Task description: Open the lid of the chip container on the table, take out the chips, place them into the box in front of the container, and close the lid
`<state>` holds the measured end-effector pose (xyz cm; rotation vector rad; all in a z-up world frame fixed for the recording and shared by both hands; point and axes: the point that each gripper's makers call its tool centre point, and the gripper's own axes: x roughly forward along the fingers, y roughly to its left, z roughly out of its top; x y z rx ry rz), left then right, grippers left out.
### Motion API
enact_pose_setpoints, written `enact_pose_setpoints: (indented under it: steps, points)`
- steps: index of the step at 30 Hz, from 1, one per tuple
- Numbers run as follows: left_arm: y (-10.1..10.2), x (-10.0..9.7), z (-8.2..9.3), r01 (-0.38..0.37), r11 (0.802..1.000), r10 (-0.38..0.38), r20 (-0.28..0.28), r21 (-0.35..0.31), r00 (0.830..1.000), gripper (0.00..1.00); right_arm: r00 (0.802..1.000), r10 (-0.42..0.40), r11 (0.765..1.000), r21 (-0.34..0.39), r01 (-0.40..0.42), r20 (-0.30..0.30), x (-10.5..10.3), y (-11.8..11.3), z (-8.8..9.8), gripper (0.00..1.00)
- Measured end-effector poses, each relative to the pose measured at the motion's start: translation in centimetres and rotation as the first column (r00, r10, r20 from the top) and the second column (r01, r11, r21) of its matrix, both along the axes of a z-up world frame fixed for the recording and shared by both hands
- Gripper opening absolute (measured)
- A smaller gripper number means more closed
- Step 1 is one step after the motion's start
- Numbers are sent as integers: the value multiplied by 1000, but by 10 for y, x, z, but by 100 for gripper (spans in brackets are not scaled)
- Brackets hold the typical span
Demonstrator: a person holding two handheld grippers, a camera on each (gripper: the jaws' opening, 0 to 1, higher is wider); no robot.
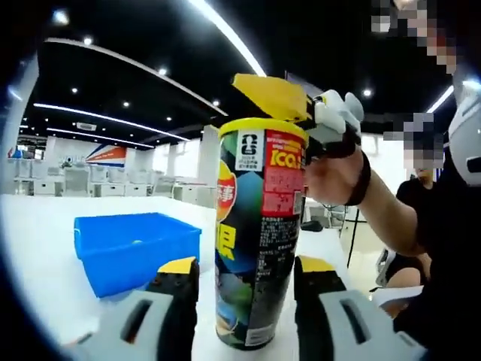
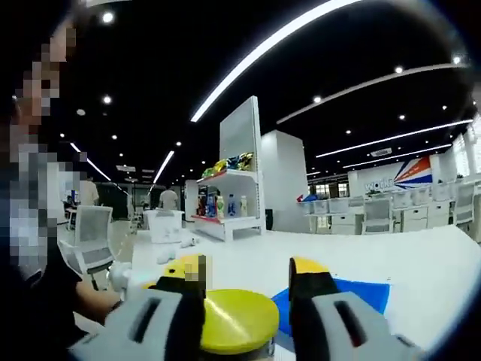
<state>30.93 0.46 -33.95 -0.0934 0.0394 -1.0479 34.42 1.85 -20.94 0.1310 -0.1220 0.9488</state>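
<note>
- Two views, both on a white counter (image 1: 45, 248) in an open office w/ ceiling strip lights.
- Left gripper view, far left: blue box (image 1: 135, 252) sits on counter, open top, just beside the container and a bit behind it.
- Left gripper (image 1: 246, 274) at bottom: yellow-tipped black jaws stand either side of the chip container (image 1: 259, 241), narrow gap, jaws at or touching its sides; firm clamp can't be told for sure, looks like holding it.
- Container upright on counter, centre of view, colourful label, yellow rim at top.
- Yellow lid (image 1: 270, 96) tilted up above the rim, at the container's top right edge.
- Right gripper (image 1: 319, 120) comes in from right at the lid's edge, white body; its jaws meet the lid, grip looks closed on it.
- Person's hand (image 1: 334, 177) w/ black wrist strap behind that gripper; dark sleeve at far right.
- Right gripper view: gripper (image 2: 244, 289) jaws wide-ish, yellow lid (image 2: 237, 320) sits between them at bottom centre.
- Blue box (image 2: 353, 293) seen just right of and behind the jaws.
- Bkgd: white shelf unit (image 2: 225, 195) w/ bottles, office chairs (image 2: 90, 233), people far off.
</note>
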Motion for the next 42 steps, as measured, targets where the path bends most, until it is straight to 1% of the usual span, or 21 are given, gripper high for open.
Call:
enact_pose_setpoints:
  steps: [2, 5, 7, 8, 9, 10, 11, 13, 14, 16, 19, 21, 23, 25, 27, 31, 34, 36, 38, 39, 42]
  points:
    - [3, 1, 3, -3, 1000, 3, 8, -5, 1000, 58, 1000, 9, 999, 42, -8, -6, 0, -2, 7, 60]
    - [9, 2, 11, 0, 1000, 1, 17, -31, 1000, 71, 1000, 18, 996, 85, -17, -14, 0, -6, 13, 75]
    - [13, 3, 15, 6, 999, -5, 17, -49, 1000, 80, 1000, 23, 990, 137, -20, -21, 1, -8, 20, 91]
    - [16, 3, 18, 9, 998, -8, 20, -58, 1000, 84, 999, 23, 986, 168, -18, -23, 1, -9, 24, 97]
    - [19, 3, 21, 10, 998, -9, 22, -66, 1000, 92, 999, 24, 978, 210, -17, -29, 1, -13, 28, 97]
    - [23, 3, 25, 7, 997, -5, 21, -82, 1000, 95, 999, 38, 969, 245, -32, -20, 0, -15, 34, 97]
    - [28, 4, 29, 0, 995, 2, 22, -98, 1000, 96, 999, 45, 955, 293, -43, 1, -2, -19, 42, 97]
    - [43, 6, 46, -25, 988, 32, 43, -152, 999, 95, 999, 37, 938, 343, -45, 30, -2, -28, 51, 97]
    - [54, 10, 56, -53, 983, 65, 61, -175, 996, 95, 999, 35, 937, 346, -43, 29, -2, -31, 52, 97]
    - [70, 15, 70, -94, 975, 111, 78, -199, 991, 95, 999, 24, 935, 352, -34, 33, 0, -37, 55, 97]
    - [99, 22, 99, -154, 950, 187, 99, -272, 977, 95, 999, 10, 940, 339, -24, 44, 4, -43, 59, 97]
    - [112, 23, 113, -165, 937, 200, 86, -309, 976, 95, 999, 4, 947, 320, -19, 47, 5, -47, 61, 97]
    - [122, 24, 126, -178, 928, 219, 90, -328, 972, 95, 998, -19, 948, 319, 0, 56, 7, -56, 67, 97]
    - [129, 26, 135, -196, 925, 245, 118, -325, 962, 95, 997, -46, 941, 339, 20, 68, 9, -69, 77, 97]
    - [137, 30, 142, -222, 924, 274, 137, -310, 952, 95, 995, -64, 940, 341, 36, 72, 11, -77, 82, 97]
    - [145, 38, 154, -247, 927, 296, 149, -280, 943, 95, 991, -104, 929, 364, 65, 89, 12, -98, 96, 97]
    - [148, 39, 164, -263, 928, 313, 173, -263, 934, 95, 987, -126, 926, 368, 82, 97, 11, -105, 99, 97]
    - [148, 41, 167, -259, 931, 309, 177, -257, 934, 95, 985, -141, 927, 363, 96, 98, 12, -108, 99, 97]
    - [146, 41, 169, -245, 936, 291, 161, -254, 943, 95, 984, -150, 928, 357, 107, 97, 14, -110, 98, 97]
    - [146, 42, 171, -244, 936, 288, 156, -253, 945, 95, 984, -153, 929, 352, 111, 95, 14, -111, 97, 97]
    - [145, 45, 175, -254, 935, 299, 167, -246, 939, 95, 983, -163, 934, 335, 125, 88, 19, -114, 94, 97]
